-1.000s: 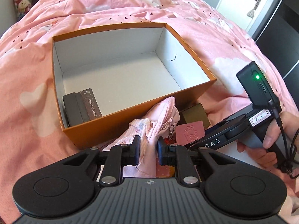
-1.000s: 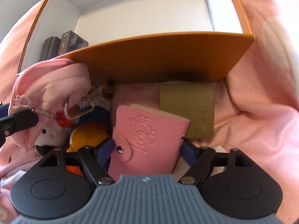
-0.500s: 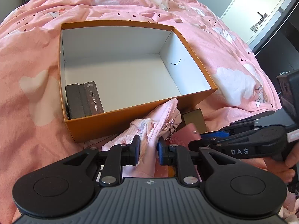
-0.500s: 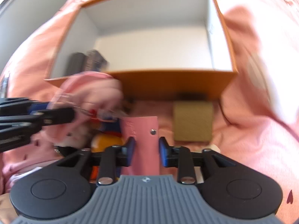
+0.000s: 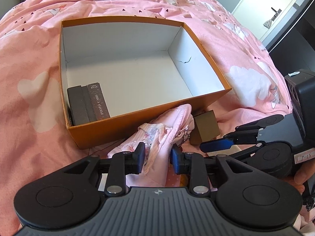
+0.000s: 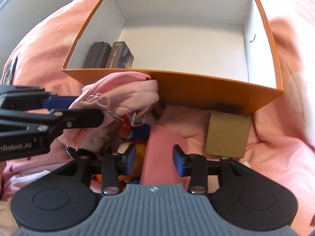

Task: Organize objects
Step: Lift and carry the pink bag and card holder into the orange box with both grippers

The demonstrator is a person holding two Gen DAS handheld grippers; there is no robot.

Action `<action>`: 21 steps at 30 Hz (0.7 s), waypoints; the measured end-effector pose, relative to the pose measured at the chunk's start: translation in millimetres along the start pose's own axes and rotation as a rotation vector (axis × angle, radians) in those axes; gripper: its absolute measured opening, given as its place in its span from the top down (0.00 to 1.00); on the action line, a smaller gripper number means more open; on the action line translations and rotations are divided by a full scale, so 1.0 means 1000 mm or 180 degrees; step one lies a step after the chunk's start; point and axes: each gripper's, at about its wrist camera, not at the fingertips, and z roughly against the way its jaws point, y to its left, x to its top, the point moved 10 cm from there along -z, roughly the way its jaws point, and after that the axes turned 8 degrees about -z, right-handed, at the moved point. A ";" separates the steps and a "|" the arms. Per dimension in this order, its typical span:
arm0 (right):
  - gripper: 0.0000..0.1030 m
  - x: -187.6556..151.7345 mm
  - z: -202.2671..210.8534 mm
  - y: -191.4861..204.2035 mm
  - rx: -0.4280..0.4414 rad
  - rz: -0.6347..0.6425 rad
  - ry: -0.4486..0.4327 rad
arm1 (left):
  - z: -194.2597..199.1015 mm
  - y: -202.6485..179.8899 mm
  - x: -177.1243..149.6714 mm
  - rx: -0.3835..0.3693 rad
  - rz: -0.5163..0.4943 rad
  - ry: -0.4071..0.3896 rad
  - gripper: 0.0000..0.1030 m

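1. The pink pouch (image 5: 167, 137) lies on the bed just in front of the orange box (image 5: 110, 135), its top edge against the box's near wall.
2. The left hand-held gripper (image 5: 157, 157) has the pouch between its blue pads; its jaws have just been opening, and the fabric hangs loosely in the gap, touching the left pad only.
3. The right wrist view shows the pouch's bead chain and clear clasp (image 6: 137, 119).
4. The right hand-held gripper (image 6: 154, 158) stands part open over the pink card holder (image 6: 163, 153); its jaws have just been opening, and the pads stand clear of it.
5. The gold box (image 6: 226, 135) sits by the orange box's near corner.
6. Inside, dark card boxes (image 5: 88, 104) stand in the near left corner; only the left view shows the "PHOTO CARD" lettering clearly.
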 end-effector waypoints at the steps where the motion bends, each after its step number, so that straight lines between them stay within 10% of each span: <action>1: 0.53 -0.002 -0.007 0.005 -0.0011 0.0027 0.0003 | -0.001 -0.001 0.000 0.0008 -0.0040 0.0020 0.65; 21: 0.63 -0.020 -0.031 -0.001 -0.0302 0.0339 0.0307 | -0.014 -0.009 0.009 0.0087 -0.0303 0.0199 0.67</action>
